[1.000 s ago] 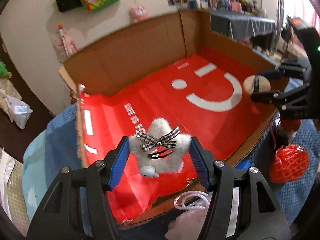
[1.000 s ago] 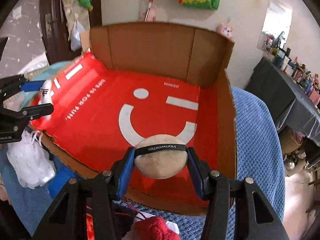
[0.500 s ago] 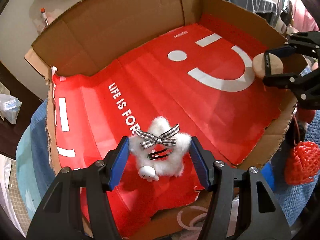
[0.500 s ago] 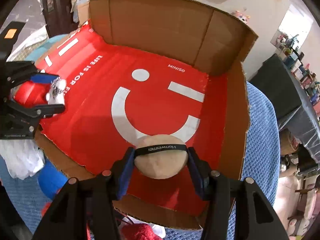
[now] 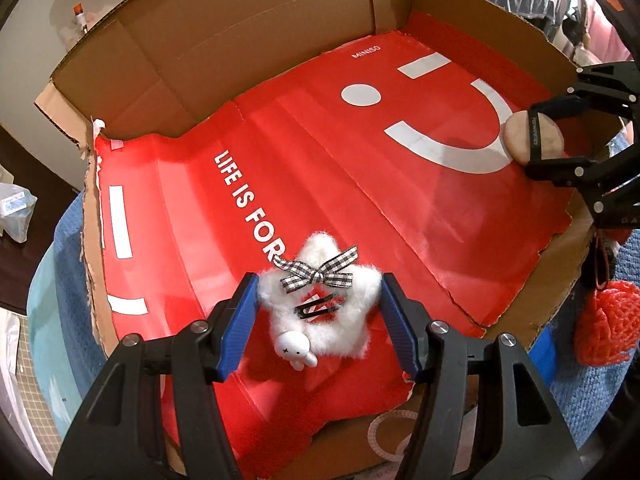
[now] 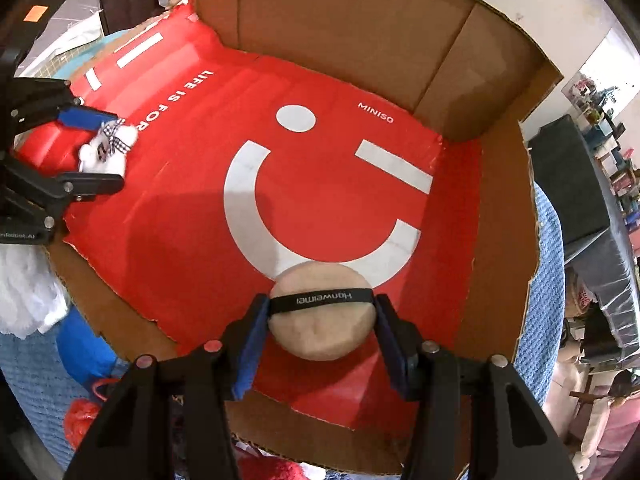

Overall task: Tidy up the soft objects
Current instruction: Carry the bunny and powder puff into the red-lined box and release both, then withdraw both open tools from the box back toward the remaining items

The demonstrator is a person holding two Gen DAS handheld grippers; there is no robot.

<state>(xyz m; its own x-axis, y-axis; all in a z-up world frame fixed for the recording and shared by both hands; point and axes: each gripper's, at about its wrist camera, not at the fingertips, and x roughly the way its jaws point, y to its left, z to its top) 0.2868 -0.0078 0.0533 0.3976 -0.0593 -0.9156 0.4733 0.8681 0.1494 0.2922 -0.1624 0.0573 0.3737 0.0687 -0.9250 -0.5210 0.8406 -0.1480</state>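
Fluffy star [image 5: 320, 312] and puff [image 6: 322, 320] in jaws

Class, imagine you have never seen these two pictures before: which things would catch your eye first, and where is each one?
First the bright red sheet with its white smiley face, lining the floor of the open cardboard box. Next the fluffy white star with a checked bow, clamped in the left gripper over the sheet's near edge. Then the round beige puff with a black band, clamped in the right gripper over the smile's curve.
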